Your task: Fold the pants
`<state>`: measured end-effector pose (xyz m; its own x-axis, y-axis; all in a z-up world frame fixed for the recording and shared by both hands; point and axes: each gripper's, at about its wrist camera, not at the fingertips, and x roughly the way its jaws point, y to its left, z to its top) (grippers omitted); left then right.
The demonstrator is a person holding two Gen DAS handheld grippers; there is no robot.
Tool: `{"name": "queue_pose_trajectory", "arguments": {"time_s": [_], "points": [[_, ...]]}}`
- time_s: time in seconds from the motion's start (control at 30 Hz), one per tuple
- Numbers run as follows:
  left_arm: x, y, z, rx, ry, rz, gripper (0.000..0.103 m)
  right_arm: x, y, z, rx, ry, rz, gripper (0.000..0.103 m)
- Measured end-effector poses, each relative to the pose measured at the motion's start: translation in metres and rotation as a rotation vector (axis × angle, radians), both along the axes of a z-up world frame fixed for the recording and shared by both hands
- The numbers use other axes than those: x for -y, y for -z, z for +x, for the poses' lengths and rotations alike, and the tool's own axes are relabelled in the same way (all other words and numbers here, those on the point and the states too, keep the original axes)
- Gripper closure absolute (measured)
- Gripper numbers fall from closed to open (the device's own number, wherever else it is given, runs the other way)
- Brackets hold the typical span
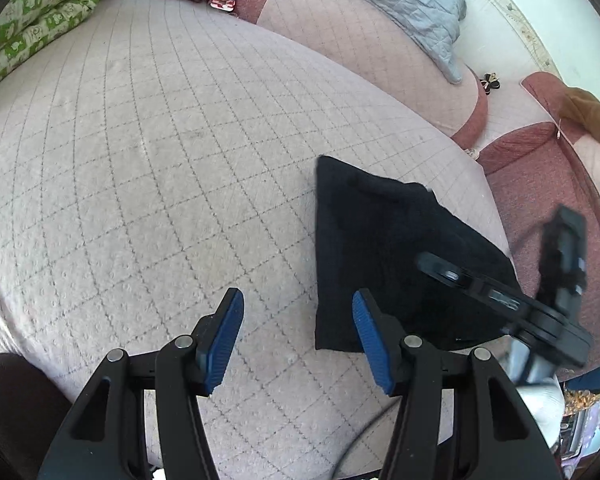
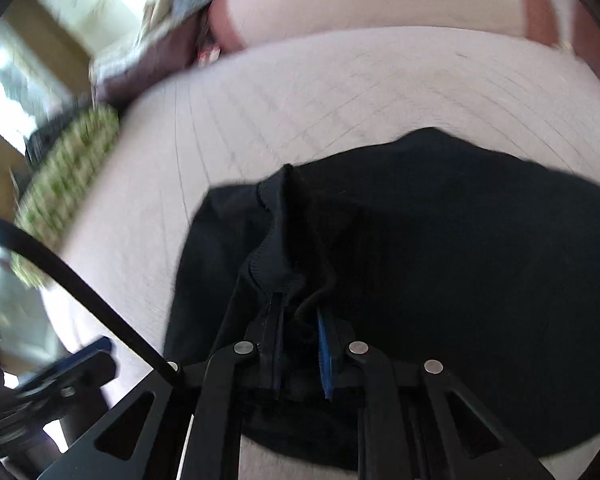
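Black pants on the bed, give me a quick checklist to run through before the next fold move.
1. Right gripper clamped on the black pants: ok, cloth is bunched between its fingers.
2. Left gripper free: ok, open, nothing between its blue fingers.
3. Left gripper lined up on the pants' edge: not ok, it sits beside the near corner, over the quilted bed cover.
4. Pants lying flat: cannot tell, right view is blurred.
5. Room to fold: ok, bare cover lies left of the pants.
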<state>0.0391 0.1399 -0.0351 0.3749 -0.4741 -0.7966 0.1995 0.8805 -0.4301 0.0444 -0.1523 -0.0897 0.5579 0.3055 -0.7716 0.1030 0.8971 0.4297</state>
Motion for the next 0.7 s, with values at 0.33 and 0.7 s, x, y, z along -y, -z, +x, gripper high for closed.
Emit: {"name": "queue_pose_trajectory", "arguments": {"time_s": [0.33,0.7], "points": [[0.069,0.003,0.015,0.015,0.125,-0.007,0.047,0.055,0.017,-0.036,-0.05,0.124,0.081,0.082],[0.079,0.022,0.022,-0.013,0.132,0.059,0.045,0.031,0.01,-0.029,0.001,0.039,0.127,0.054]]}}
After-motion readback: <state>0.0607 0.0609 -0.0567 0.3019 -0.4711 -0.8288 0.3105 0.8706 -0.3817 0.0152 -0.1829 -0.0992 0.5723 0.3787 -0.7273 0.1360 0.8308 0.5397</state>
